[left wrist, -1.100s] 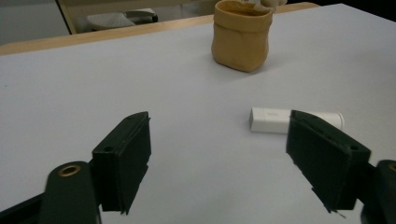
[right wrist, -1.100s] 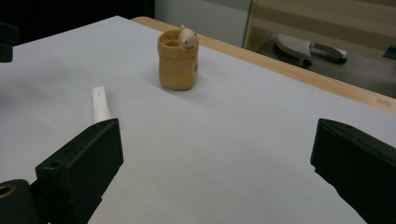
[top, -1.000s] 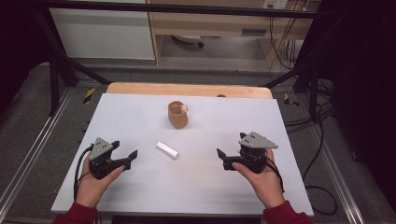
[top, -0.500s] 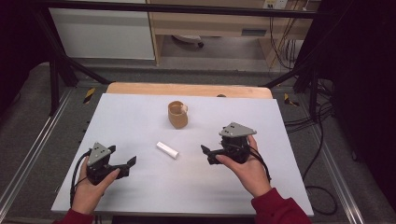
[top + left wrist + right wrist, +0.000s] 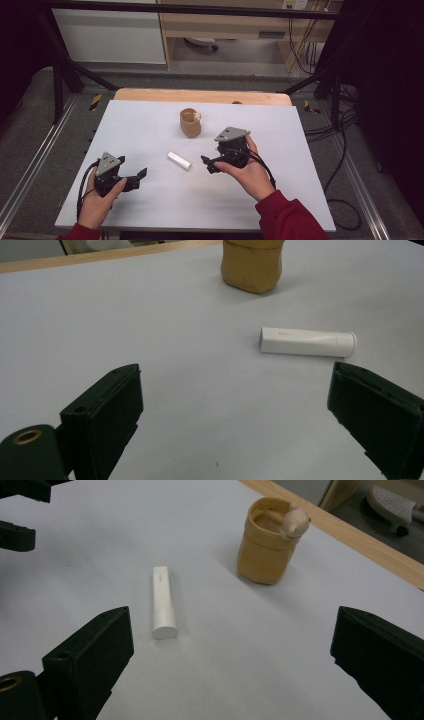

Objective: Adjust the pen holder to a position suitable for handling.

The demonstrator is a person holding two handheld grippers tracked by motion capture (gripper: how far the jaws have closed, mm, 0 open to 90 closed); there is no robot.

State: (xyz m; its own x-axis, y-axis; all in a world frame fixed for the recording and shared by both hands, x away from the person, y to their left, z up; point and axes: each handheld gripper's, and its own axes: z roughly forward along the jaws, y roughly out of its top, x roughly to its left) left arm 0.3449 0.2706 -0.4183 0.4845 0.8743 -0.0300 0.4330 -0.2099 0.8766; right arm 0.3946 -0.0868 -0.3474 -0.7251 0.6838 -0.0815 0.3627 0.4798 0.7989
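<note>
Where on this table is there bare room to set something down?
Bare: the far left of the table, left of the tan cup, and the near edge between the two forearms. Crowded: the middle, with the white tube between left gripper and right gripper.

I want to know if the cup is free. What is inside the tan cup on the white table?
Its tan inner wall shows, and a small beige round figure sits on the rim of the tan cup. The cup's bottom is hidden by its wall.

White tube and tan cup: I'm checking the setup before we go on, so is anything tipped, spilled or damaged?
Nothing stands out. The white tube lies flat on the table, intact. The tan cup stands upright behind it, apart, with no spill around either.
</note>
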